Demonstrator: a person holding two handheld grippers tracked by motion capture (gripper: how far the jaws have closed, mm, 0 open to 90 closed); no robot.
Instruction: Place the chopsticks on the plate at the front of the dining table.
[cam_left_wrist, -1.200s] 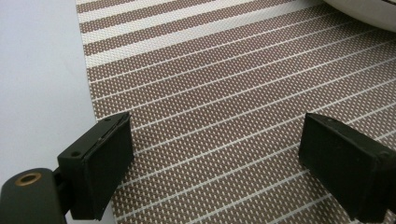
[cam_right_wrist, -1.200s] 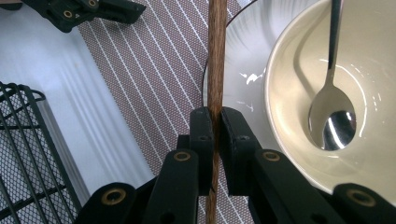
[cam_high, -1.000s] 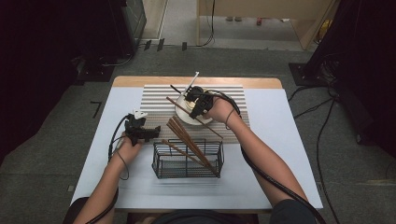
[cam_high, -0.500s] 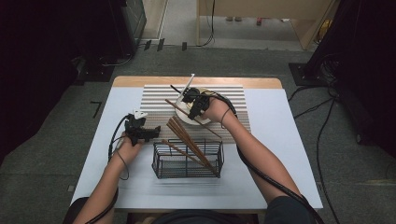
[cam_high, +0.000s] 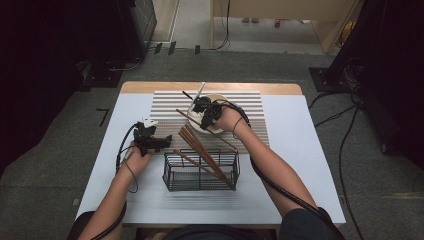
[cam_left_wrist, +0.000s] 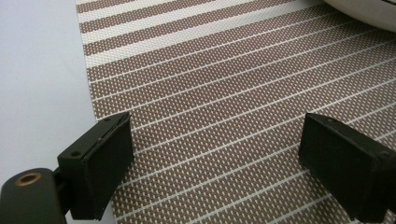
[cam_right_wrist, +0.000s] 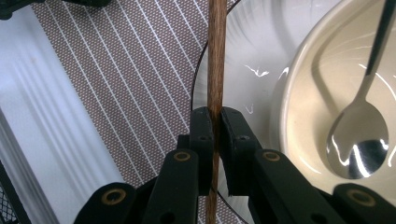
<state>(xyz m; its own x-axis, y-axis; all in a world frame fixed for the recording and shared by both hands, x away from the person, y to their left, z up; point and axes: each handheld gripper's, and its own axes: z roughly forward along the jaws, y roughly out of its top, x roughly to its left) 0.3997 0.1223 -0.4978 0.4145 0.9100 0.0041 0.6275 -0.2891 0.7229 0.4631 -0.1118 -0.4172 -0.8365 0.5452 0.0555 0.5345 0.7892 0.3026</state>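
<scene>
Right gripper is clamped on a single wooden chopstick over the plate near the tabletop's far edge, with open mat to its left. The chopstick's long axis runs straight ahead along the jaws. Left gripper hangs wide open above the striped mat's left border on the white tabletop; dark floor surrounds it.

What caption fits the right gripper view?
Right gripper pinches a wooden chopstick beside a bowl holding a spoon.
</scene>
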